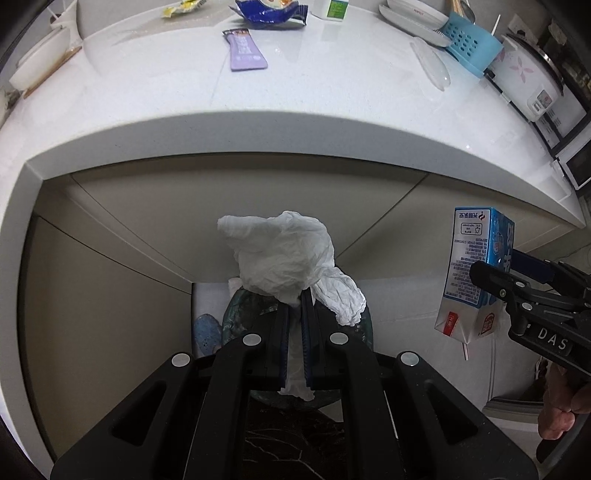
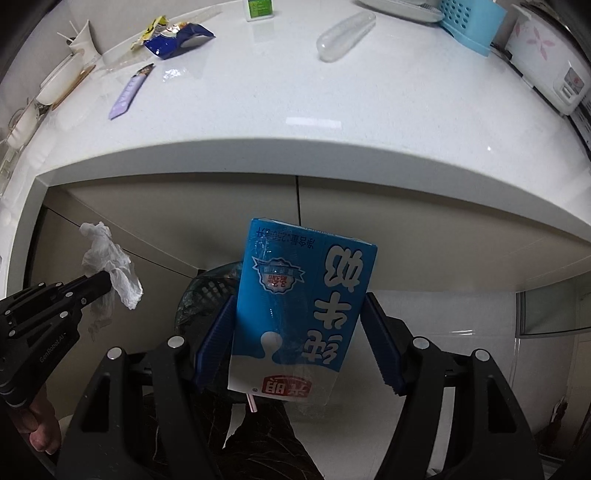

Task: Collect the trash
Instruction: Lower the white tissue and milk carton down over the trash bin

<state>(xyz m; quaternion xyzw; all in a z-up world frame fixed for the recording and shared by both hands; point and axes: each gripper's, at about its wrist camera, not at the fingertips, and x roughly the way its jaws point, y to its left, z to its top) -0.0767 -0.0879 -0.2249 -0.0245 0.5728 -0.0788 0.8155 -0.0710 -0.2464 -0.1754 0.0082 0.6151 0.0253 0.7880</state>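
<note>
Left gripper [image 1: 294, 310]: clenching a crumpled white tissue [image 1: 284, 258] between nearly closed blue pads, holding it out in front of the cabinet fronts below the counter edge.
Tissue position: bunching above the fingertips, with a strip trailing down between the pads; hanging over a dark, bag-lined bin [image 1: 236, 314] on the floor.
Right gripper [image 2: 299, 306]: grasping a blue milk carton [image 2: 303, 295], pads pressing on its two sides.
Carton position: hanging upside down, printing inverted, a straw [image 2: 251, 402] poking out at the lower end; sitting in the air below the counter edge, with the bin rim [image 2: 207, 284] showing behind it.
Spacing: holding the two items well apart, tissue to the left of the carton.
Countertop [image 1: 332, 85]: carrying a purple wrapper [image 1: 245, 50], a torn blue snack bag [image 1: 269, 13] and a yellow wrapper [image 1: 183, 7] towards the back.
Other counter items: showing a clear plastic piece [image 1: 430, 62], a light blue basket [image 1: 472, 40], white plates [image 1: 413, 14], and a rice cooker [image 1: 528, 74] at the far right.
</note>
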